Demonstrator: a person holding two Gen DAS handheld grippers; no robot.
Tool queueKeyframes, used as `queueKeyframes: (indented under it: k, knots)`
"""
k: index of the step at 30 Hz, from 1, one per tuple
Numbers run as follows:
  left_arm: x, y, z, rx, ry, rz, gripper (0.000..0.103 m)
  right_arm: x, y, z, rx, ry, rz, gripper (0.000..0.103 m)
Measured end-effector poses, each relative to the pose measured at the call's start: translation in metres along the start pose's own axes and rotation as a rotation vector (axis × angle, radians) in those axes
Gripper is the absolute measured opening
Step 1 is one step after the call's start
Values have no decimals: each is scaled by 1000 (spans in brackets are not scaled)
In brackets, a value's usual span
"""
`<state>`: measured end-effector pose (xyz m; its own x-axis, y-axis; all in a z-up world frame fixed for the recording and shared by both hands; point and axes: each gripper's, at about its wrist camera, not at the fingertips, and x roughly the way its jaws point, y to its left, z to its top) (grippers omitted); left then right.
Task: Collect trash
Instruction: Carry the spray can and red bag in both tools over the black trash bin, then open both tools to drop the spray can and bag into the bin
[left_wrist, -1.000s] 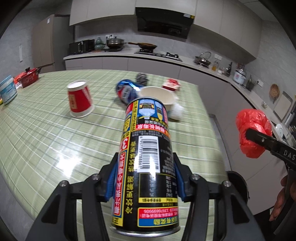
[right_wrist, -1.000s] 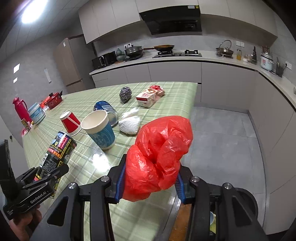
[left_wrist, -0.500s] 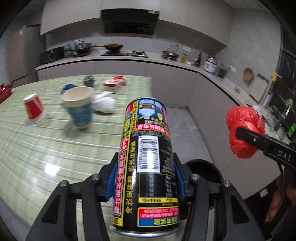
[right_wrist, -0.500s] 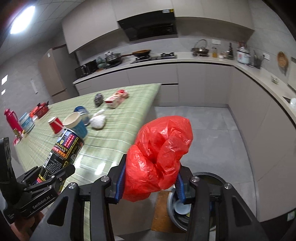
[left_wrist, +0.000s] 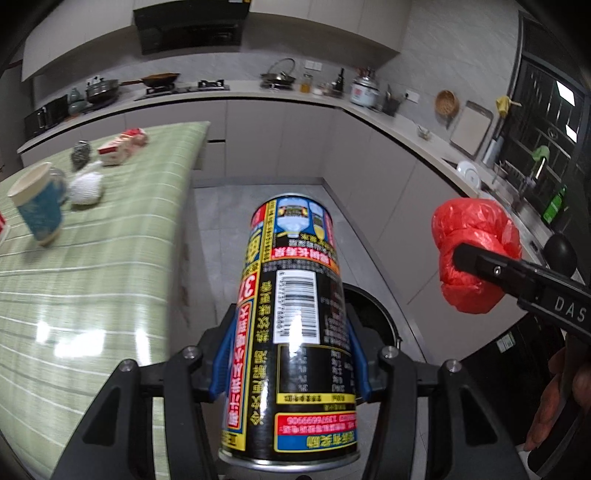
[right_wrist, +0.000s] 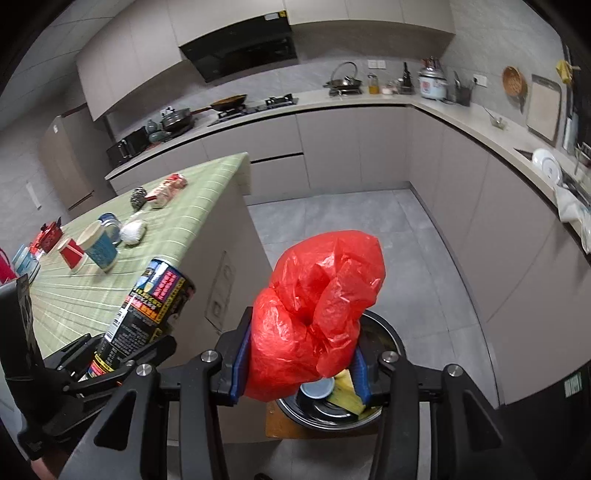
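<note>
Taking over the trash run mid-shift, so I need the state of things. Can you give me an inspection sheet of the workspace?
Surface: green striped table, glossy.
Job's things: black drink can and crumpled red plastic bag, both held; round bin on the floor, holding scraps.
Clutter: blue paper cup, red paper cup, white wad, red-white packet.
Tongs: left tongs shut on can; right tongs shut on bag.
Cables: nothing seen.
Surroundings: kitchen counter, hob, range hood.
</note>
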<state>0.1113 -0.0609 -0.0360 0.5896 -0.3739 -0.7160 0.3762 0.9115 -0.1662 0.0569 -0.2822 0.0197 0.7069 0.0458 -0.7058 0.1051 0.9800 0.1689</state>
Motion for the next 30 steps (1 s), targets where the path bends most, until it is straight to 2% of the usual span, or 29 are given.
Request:
queueKeyframes:
  k: [9,21,30]
  knots:
    - [37,-29,-14,16,72,-10,53,24,-33,-17,26,63,-8,47]
    - [99,-48,-33,11,180,-2,53,98,-58,-30,19,188,34,47]
    - [142,-52,-44,-7,242,11,53,148,-71,-33,26,248,82,47]
